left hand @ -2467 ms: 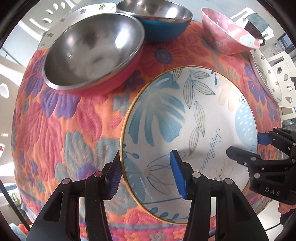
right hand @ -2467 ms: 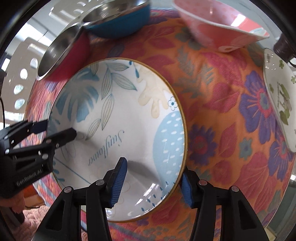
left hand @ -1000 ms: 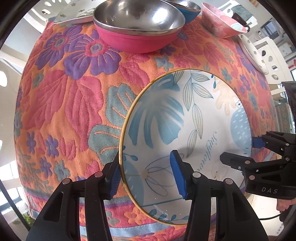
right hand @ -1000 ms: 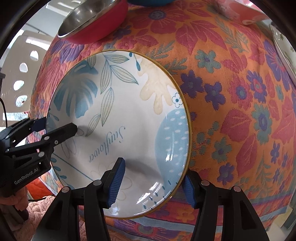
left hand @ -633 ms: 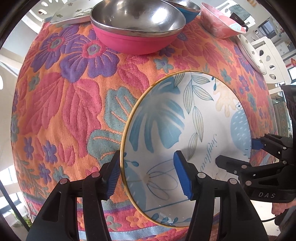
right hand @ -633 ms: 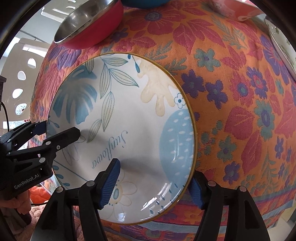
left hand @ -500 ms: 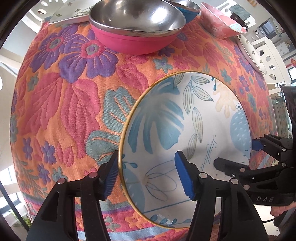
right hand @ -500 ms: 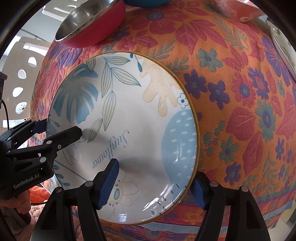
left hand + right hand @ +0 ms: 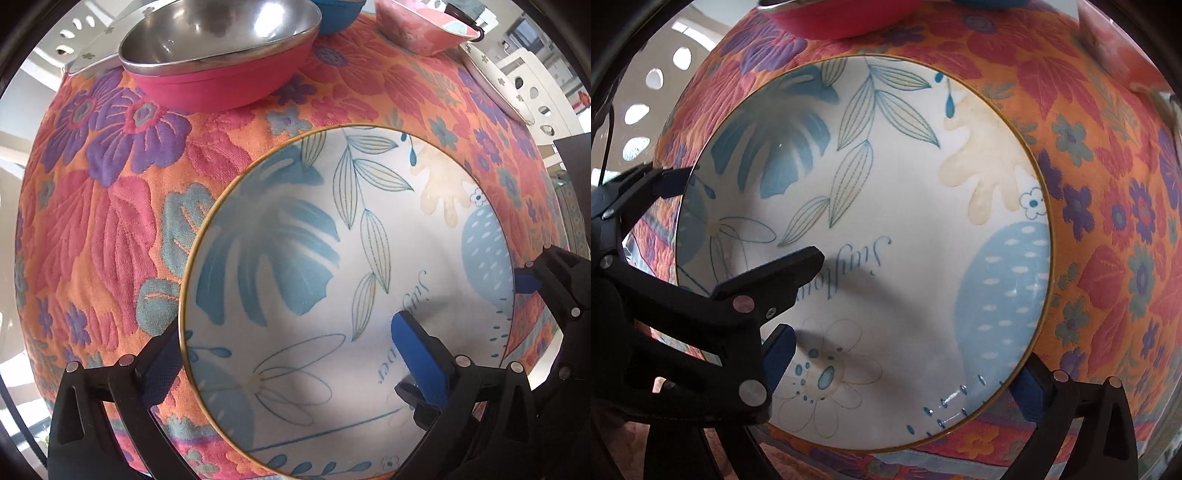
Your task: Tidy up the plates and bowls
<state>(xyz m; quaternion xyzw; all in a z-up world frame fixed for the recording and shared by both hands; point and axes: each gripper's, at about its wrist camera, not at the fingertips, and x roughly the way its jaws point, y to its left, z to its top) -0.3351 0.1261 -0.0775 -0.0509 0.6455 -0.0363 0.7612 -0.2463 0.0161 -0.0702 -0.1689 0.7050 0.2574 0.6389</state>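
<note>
A large white plate with blue leaf prints and a gold rim is held at a tilt over the near edge of the table. My left gripper straddles its left rim, one finger inside the plate and one outside, jaws wide apart. My right gripper straddles the right rim the same way, jaws wide apart. Each gripper shows in the other's view, the right gripper at the plate's right edge and the left gripper at its left edge.
A pink steel-lined bowl stands at the back, with a blue bowl behind it and a pink patterned bowl at the back right. White plates lie at the table's edges on the floral cloth.
The plate has come nearer and lower toward the table's front edge, and fills more of both views. Both grippers' jaws have spread wider around its rim.
</note>
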